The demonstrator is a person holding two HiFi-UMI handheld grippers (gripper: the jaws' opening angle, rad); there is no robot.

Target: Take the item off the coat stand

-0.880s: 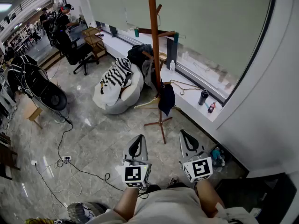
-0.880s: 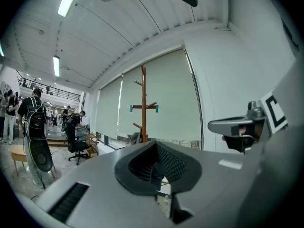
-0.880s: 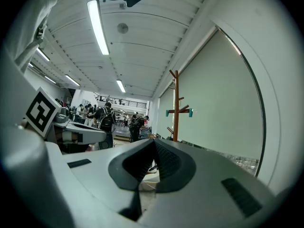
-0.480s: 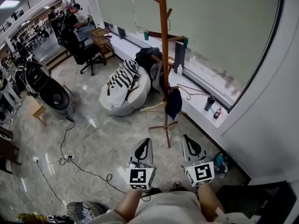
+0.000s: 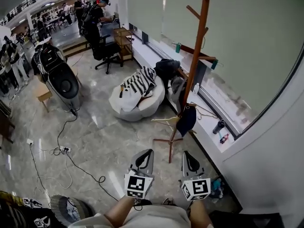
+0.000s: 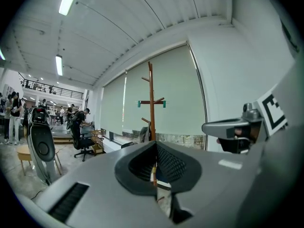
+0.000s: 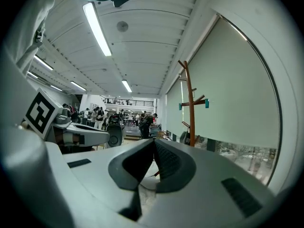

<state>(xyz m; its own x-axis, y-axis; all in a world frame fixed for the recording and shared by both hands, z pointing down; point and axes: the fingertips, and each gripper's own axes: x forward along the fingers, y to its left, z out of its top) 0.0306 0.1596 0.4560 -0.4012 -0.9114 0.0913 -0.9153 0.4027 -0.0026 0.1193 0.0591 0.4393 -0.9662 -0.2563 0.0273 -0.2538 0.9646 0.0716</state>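
Note:
A tall wooden coat stand point(image 5: 195, 63) rises beside the window ledge. A dark item point(image 5: 186, 119) hangs low on it, with a wooden hanger point(image 5: 166, 121) just to its left. My left gripper point(image 5: 145, 154) and right gripper point(image 5: 188, 156) are side by side near the stand's foot, short of the item. Both are shut with nothing in them. In the left gripper view the stand point(image 6: 151, 103) shows ahead beyond the shut jaws of the left gripper point(image 6: 155, 161). The right gripper view has the stand point(image 7: 190, 108) to the right of the right gripper point(image 7: 154, 148).
A white beanbag point(image 5: 142, 106) with a striped cloth sits left of the stand, and dark clothes point(image 5: 167, 68) lie behind it. Bottles point(image 5: 219, 126) stand on the window ledge. Cables point(image 5: 61, 151) run over the floor. An office chair point(image 5: 107, 56) and several people are at the back.
The view has swung so the stand now leans right and stands nearer. Both grippers sit lower in the picture, still shut and side by side.

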